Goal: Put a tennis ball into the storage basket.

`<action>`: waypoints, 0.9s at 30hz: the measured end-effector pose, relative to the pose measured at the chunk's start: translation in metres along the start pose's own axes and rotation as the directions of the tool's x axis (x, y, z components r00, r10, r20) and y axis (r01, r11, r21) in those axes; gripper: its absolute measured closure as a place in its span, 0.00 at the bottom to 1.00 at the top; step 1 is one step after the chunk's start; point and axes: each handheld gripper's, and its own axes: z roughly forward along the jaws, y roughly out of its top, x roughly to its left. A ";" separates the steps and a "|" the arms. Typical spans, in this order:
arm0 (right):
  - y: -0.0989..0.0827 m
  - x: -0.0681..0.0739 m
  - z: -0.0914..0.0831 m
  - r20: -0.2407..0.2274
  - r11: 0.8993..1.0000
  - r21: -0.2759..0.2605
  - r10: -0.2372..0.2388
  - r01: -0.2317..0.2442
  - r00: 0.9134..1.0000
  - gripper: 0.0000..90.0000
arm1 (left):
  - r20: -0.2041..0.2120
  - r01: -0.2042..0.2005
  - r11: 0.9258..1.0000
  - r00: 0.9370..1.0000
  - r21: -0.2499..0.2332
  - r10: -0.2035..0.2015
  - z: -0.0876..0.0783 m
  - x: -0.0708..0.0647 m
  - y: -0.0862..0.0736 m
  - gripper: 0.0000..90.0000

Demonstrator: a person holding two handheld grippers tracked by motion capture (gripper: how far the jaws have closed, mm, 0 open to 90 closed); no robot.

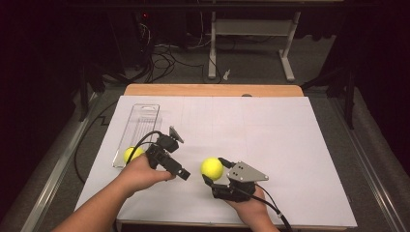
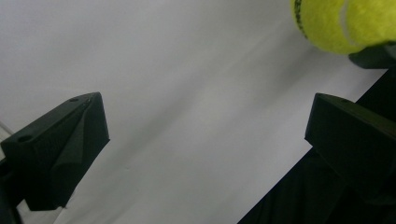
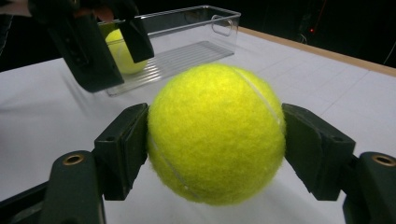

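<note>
A person works two hand-held tools over a white-covered table, forearms reaching in from the near edge. The right tool is clenched on a yellow tennis ball, its two black jaws pressing the ball's opposite sides; in the right gripper view the ball sits squarely between the pads, its white seam curving across the felt, carried just above the table near the front middle. The left tool stands released, its jaws spread wide with nothing between them, as the left gripper view shows over bare white surface; it points toward the held ball, which appears at that view's upper right corner. The two tools are near each other but apart. Behind the left hand, a clear plastic tray lies lengthwise along the table's left side, and a second tennis ball rests at the tray's near end. The right gripper view shows that ball inside the tray, partly hidden by the left tool. A wooden edge runs along the table's far side.
</note>
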 end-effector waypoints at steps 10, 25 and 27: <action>-0.011 0.013 0.007 -0.032 1.000 0.030 -0.009 0.010 0.999 0.31 | 0.008 -0.012 1.000 1.000 -0.004 0.012 -0.002 -0.006 0.003 0.01; -0.013 0.020 0.011 -0.050 1.000 0.027 -0.013 0.015 0.999 0.31 | 0.008 -0.029 1.000 1.000 0.003 0.029 -0.004 -0.018 0.013 0.01; -0.013 0.020 0.011 -0.052 1.000 0.025 -0.012 0.013 0.999 0.31 | 0.012 -0.034 0.999 0.999 0.005 0.034 -0.002 -0.020 0.015 0.01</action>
